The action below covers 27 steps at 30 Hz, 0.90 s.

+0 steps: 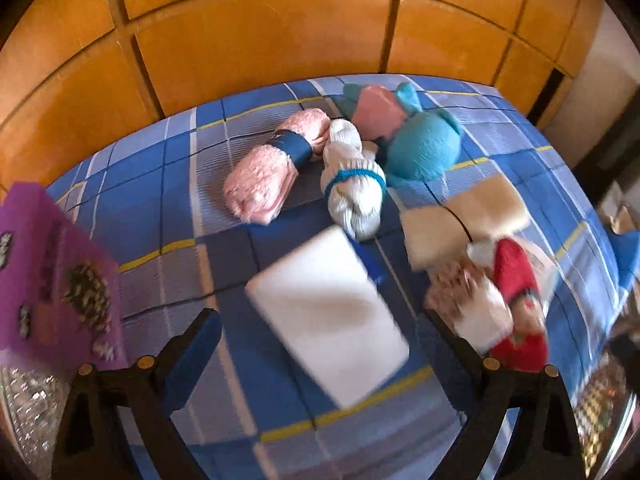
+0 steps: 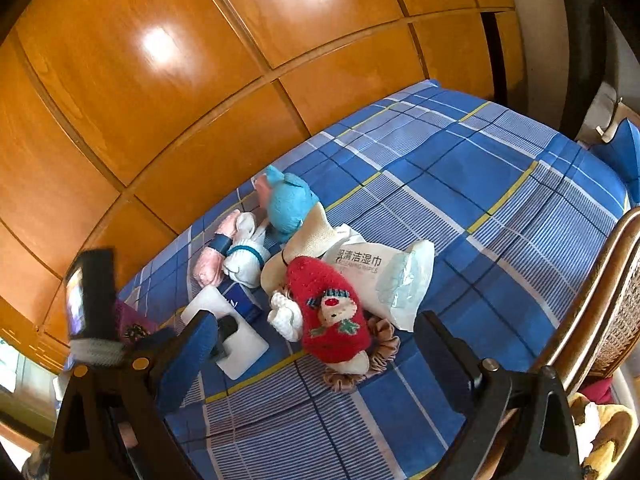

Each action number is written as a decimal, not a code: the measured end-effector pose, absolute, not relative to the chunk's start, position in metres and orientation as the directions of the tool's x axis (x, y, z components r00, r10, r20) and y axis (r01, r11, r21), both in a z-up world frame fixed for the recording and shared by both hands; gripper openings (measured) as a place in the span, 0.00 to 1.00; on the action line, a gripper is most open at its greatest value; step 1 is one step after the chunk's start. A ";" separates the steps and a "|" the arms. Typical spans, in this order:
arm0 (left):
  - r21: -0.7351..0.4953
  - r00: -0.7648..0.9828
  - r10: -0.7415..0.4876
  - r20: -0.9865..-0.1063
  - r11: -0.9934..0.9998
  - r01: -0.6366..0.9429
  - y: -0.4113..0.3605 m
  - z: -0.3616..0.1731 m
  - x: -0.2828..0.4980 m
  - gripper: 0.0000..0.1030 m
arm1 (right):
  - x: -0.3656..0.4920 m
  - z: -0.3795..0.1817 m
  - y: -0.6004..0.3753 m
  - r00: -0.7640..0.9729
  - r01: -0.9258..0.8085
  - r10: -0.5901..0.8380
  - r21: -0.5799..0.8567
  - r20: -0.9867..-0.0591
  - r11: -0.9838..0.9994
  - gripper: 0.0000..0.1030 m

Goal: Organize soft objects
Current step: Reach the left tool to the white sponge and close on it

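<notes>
looking through the left wrist view: the left gripper (image 1: 320,328) is hovering low over a blue plaid bedsheet (image 1: 500,136), fingers spread wide and gripping nothing. a white foam block (image 1: 328,320) is lying flat on the sheet between the two fingers, blurred, apart from both. beyond it a pink fuzzy bundle (image 1: 264,168) with a blue band is lying beside a white knitted bundle (image 1: 352,176) tied with a teal cord. a teal plush toy (image 1: 420,144) is resting behind them, against a pink piece. to the right a cream folded cloth (image 1: 460,216) is touching a red knitted item (image 1: 516,276). a purple box (image 1: 52,276) is standing at the left edge. a wooden panelled wardrobe (image 1: 256,40) is filling the background.

moving to the right wrist view: the right gripper (image 2: 316,344) is also standing released, fingers wide apart, empty. the red knitted item (image 2: 328,308), showing a snowman figure, is lying between the fingers and further out, on top of a brown scrunchie (image 2: 380,344). a white wipes packet (image 2: 384,276) is lying just behind it. the foam block (image 2: 240,344) is sitting at left, with the other gripper's fingertip over it. a wicker chair (image 2: 608,312) is showing at right.
</notes>
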State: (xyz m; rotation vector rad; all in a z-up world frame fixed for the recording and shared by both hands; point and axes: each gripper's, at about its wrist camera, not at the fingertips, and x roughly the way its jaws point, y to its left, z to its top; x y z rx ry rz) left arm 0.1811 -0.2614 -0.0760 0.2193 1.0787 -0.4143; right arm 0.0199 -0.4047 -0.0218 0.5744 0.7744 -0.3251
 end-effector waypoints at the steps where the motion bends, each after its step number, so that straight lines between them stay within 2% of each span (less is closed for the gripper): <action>1: -0.005 0.406 -0.193 -0.893 0.908 0.420 -0.267 -0.081 0.187 0.95 | 0.020 -0.022 -0.405 0.677 0.474 -0.066 0.366 -0.733 0.801 0.98; 2: 0.006 0.405 -0.178 -0.897 0.910 0.414 -0.270 -0.085 0.191 0.95 | 0.020 -0.022 -0.405 0.678 0.473 -0.065 0.367 -0.732 0.801 0.98; 4: -0.006 0.400 -0.184 -0.898 0.914 0.406 -0.267 -0.091 0.193 0.74 | 0.019 -0.021 -0.406 0.682 0.471 -0.063 0.372 -0.729 0.800 0.98; 5: -0.043 0.386 -0.217 -0.896 0.910 0.411 -0.263 -0.091 0.192 0.66 | 0.019 -0.021 -0.406 0.683 0.470 -0.062 0.374 -0.728 0.800 0.98; 9: -0.072 0.431 -0.280 -0.858 0.896 0.439 -0.241 -0.080 0.177 0.63 | 0.020 -0.022 -0.405 0.678 0.470 -0.062 0.367 -0.733 0.803 0.99; 14: -0.081 0.464 -0.330 -0.822 0.874 0.478 -0.199 -0.068 0.146 0.63 | 0.033 -0.022 -0.401 0.659 0.439 -0.026 0.356 -0.752 0.825 0.94; 21: -0.072 0.483 -0.357 -0.800 0.855 0.514 -0.153 -0.066 0.104 0.63 | 0.081 -0.040 -0.370 0.581 0.340 0.192 0.450 -0.791 0.826 0.93; 27: -0.058 0.520 -0.369 -0.770 0.853 0.519 -0.123 -0.060 0.078 0.63 | 0.137 -0.074 -0.339 0.481 0.359 0.259 0.458 -0.838 0.813 0.93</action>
